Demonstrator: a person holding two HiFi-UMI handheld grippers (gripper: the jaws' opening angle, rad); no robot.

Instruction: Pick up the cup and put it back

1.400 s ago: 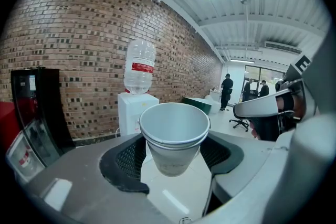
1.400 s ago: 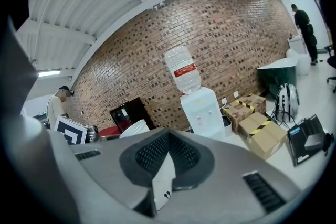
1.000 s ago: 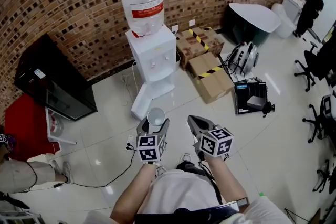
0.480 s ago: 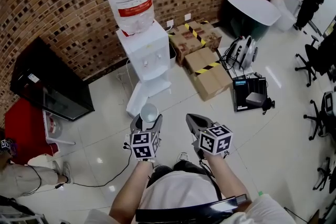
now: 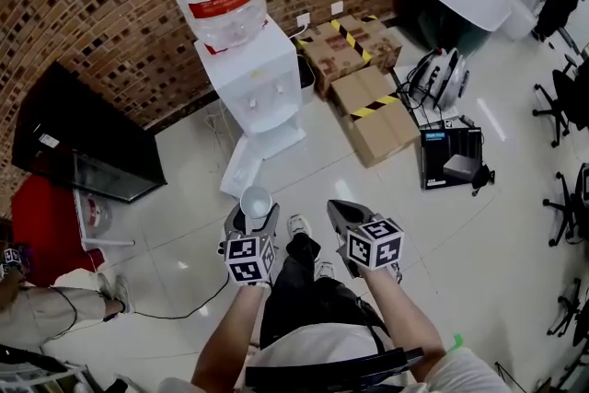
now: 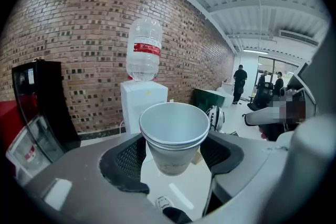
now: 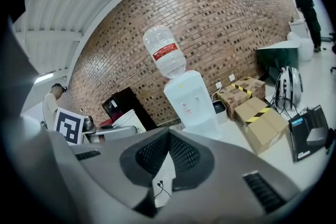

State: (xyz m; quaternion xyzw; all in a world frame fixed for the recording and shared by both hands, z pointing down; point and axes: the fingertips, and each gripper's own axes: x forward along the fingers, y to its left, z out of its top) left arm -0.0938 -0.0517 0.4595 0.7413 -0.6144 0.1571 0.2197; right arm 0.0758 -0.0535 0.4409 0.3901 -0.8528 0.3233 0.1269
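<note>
Right now the cup [image 6: 174, 134] sits between the jaws of your left gripper [image 5: 255, 216]. It is upright, with its long axis running up and down and its open mouth on top. A double rim suggests two nested cups. The jaws stand fairly wide, and the mesh pads [image 6: 125, 157] press its lower wall from either side, so the grip is on the body, not the rim.

The dispenser [image 5: 253, 78] lies straight ahead of the cup and well apart from it, with bare floor between. I judge it to be the likely place to return the cup, though no clear resting spot shows on it.

Your right gripper [image 7: 168, 136] hangs just beside the left, on the side away from the black cabinet [image 5: 83, 152]. It is no nearer the dispenser. Its jaw tips meet and it holds nothing, so the left hand carries the move alone.
</note>
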